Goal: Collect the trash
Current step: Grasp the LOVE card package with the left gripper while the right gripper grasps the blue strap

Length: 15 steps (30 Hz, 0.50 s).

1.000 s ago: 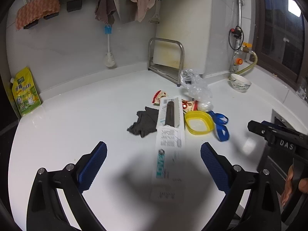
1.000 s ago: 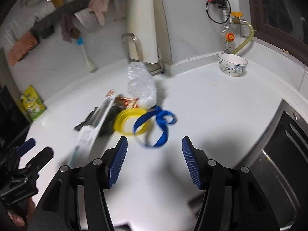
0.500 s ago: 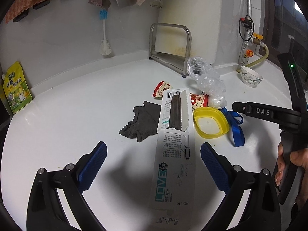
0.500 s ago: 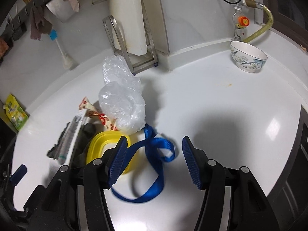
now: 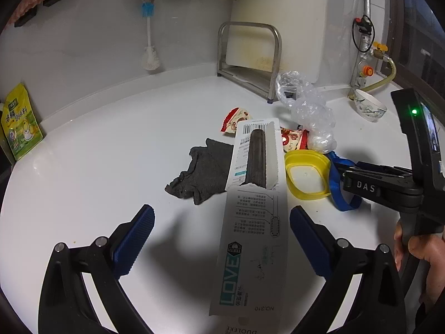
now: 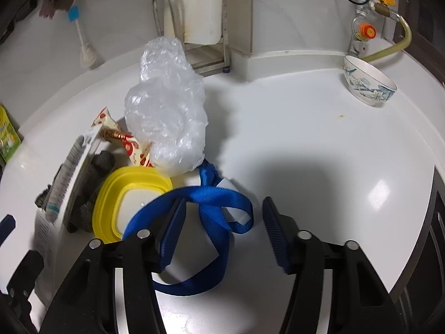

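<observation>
Here on the white tabletop (image 5: 83, 167) the trash lies heaped in one small cluster. The left tongs (image 5: 222, 231) stand wide, holding nothing, with the long printed package (image 5: 250, 236) running between the blue pads; its near end is cut off by the bottom edge of the view. A dark brush-like strip shows through its clear window, though what it is I cannot make out. At ten o'clock from the package a grey cloth (image 5: 203, 172) lies partly tucked under it. At two o'clock sits a yellow lid (image 6: 133, 194), and beyond it red snack wrappers (image 6: 130, 144) are half buried under a crumpled clear plastic bag (image 6: 167, 117).

The right tongs (image 6: 222, 228) have just been closing and are now at a middling gap; a blue strap (image 6: 211, 203) loops between the pads, which do not seem to press it, and part of it vanishes behind the left pad. The hand (image 5: 420, 253) on the right tool shows only at the frame's edge. A patterned bowl (image 6: 367, 83) stands well apart at one o'clock.
</observation>
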Each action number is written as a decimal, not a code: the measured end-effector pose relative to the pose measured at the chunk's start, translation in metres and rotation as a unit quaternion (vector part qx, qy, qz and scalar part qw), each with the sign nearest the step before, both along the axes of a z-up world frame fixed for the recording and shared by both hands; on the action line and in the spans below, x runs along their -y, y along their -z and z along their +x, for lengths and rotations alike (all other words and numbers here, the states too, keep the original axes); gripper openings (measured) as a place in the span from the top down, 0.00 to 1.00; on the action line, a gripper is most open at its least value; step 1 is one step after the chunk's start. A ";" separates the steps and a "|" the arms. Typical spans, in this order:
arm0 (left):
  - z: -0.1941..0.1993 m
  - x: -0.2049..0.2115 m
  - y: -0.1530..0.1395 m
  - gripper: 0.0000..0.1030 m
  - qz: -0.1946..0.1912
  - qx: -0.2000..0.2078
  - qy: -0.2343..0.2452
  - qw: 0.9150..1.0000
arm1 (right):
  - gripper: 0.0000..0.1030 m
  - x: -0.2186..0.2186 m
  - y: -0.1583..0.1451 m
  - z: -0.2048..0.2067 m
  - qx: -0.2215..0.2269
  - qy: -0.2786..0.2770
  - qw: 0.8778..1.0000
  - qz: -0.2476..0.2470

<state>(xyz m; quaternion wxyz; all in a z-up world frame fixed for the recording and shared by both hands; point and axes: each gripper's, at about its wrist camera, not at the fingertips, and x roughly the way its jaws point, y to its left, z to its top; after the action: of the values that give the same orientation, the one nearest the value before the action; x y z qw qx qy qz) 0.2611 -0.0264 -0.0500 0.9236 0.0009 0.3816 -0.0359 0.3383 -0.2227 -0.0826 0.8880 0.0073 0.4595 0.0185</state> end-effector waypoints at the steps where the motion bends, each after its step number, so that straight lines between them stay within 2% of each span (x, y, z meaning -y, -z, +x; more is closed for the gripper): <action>1: 0.002 0.000 0.002 0.07 -0.001 -0.003 -0.002 1.000 | 0.63 -0.002 0.000 0.000 0.000 0.000 1.000 -0.007; 3: 0.005 -0.001 0.005 0.07 -0.004 -0.008 -0.004 1.000 | 0.69 -0.005 0.000 -0.001 0.002 -0.007 1.000 -0.014; 5: 0.006 -0.002 0.007 0.08 -0.007 -0.012 -0.004 1.000 | 0.80 -0.007 0.000 -0.002 0.002 -0.015 1.000 -0.012; 7: 0.009 -0.001 0.009 0.09 -0.008 -0.016 -0.005 1.000 | 0.81 -0.007 -0.001 -0.005 0.003 -0.018 1.000 -0.007; 8: 0.010 -0.001 0.011 0.15 -0.012 -0.020 -0.003 1.000 | 0.83 -0.007 -0.001 -0.007 0.005 -0.022 1.000 -0.003; 9: 0.011 -0.001 0.011 0.18 -0.016 -0.022 0.000 1.000 | 0.91 -0.006 0.000 -0.008 0.006 -0.025 1.000 -0.001; 13: 0.012 0.004 0.015 0.49 -0.013 -0.035 0.014 0.999 | 0.91 -0.003 0.000 -0.016 0.007 -0.027 1.000 0.010; 15: 0.011 0.006 0.015 0.53 -0.011 -0.035 0.021 0.999 | 0.91 -0.001 -0.001 -0.020 0.008 -0.026 1.000 0.012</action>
<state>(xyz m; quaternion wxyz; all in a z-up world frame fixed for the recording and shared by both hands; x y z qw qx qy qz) 0.2719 -0.0329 -0.0651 0.9087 -0.0029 0.4132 -0.0597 0.3179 -0.2215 -0.0818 0.8908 0.0054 0.4520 0.0472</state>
